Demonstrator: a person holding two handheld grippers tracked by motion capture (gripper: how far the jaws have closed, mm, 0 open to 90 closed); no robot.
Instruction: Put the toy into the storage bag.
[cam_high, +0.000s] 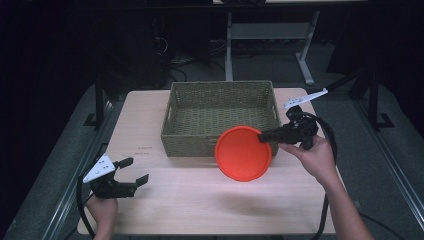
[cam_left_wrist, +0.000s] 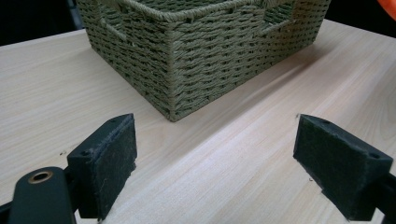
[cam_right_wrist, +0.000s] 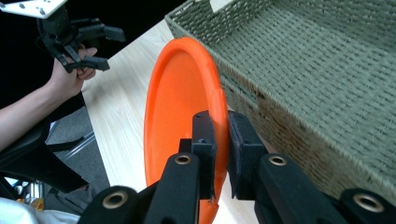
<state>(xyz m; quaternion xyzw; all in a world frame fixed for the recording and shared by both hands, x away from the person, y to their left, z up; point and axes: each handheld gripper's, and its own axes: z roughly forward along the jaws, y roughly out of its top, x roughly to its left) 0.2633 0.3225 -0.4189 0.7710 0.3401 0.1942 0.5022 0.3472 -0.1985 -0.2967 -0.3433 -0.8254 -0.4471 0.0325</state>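
The right gripper (cam_high: 266, 135) pinches the rim of the round orange plastic plate (cam_high: 243, 153), lifted above the wooden table (cam_high: 200, 200) before the woven green basket (cam_high: 220, 117). The left gripper (cam_high: 136, 175) rests with jaws apart, holding nothing.

Small dark printed marks on the table (cam_high: 145, 150), just left of the basket's (cam_high: 190, 142) near corner in the high view; two short lines, too small to read; no other text, label, brand or number legible on anything.
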